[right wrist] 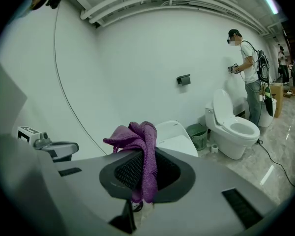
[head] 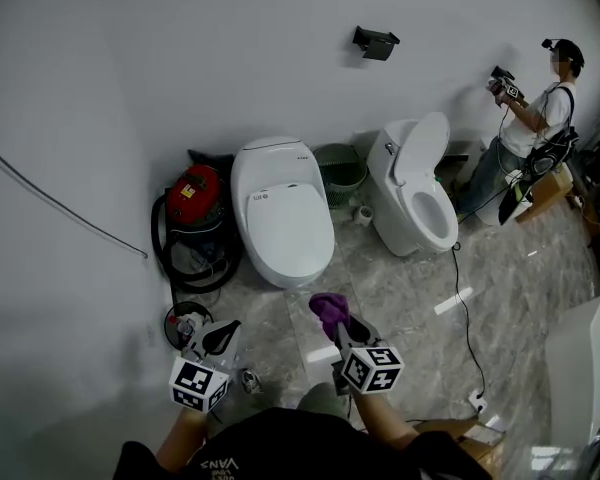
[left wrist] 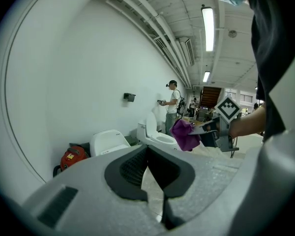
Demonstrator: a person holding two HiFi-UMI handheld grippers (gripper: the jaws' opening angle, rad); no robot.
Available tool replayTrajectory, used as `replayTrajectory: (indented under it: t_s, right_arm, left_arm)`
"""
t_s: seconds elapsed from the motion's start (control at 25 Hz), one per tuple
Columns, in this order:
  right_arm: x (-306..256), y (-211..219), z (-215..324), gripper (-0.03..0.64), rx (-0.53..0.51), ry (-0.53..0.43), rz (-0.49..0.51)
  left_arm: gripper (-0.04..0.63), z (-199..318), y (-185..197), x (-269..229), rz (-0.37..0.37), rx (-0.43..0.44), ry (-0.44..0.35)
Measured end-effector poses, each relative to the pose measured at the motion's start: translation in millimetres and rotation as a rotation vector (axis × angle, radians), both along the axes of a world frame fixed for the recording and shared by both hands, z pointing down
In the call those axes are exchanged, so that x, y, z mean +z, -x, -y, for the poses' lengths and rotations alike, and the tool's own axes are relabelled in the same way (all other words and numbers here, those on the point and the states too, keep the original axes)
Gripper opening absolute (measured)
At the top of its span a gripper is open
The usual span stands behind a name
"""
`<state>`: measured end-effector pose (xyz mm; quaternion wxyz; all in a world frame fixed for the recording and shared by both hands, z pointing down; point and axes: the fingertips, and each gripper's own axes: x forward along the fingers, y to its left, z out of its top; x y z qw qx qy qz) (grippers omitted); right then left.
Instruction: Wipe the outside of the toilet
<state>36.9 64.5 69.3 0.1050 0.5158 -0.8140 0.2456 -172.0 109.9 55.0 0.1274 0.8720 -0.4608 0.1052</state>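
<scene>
The right tongs point(head: 342, 326) are clamped on the purple cloth point(head: 328, 306). The left tongs point(head: 223, 334) are together with nothing between them. The closed-lid toilet point(head: 280, 213) stands on the floor against the wall, ahead of both tongs and apart from them. The step in hand is judged to be the approach. Clamp firmly, present a broad fold of cloth to the shell, and wipe from lid to base in overlapping strokes.
</scene>
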Motion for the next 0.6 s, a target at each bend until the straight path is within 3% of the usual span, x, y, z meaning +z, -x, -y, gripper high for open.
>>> replayTrajectory:
  t_s: [0.24, 0.6]
  right_arm:
    - [17, 0, 29, 0.041, -0.058, 0.012, -0.009]
    - [61, -19, 76, 0.041, -0.211, 0.071, -0.065]
  left_arm:
    - [0.003, 26, -6, 20, 0.0, -0.045, 0.016]
    - [0.003, 70, -46, 46, -0.034, -0.189, 0.027]
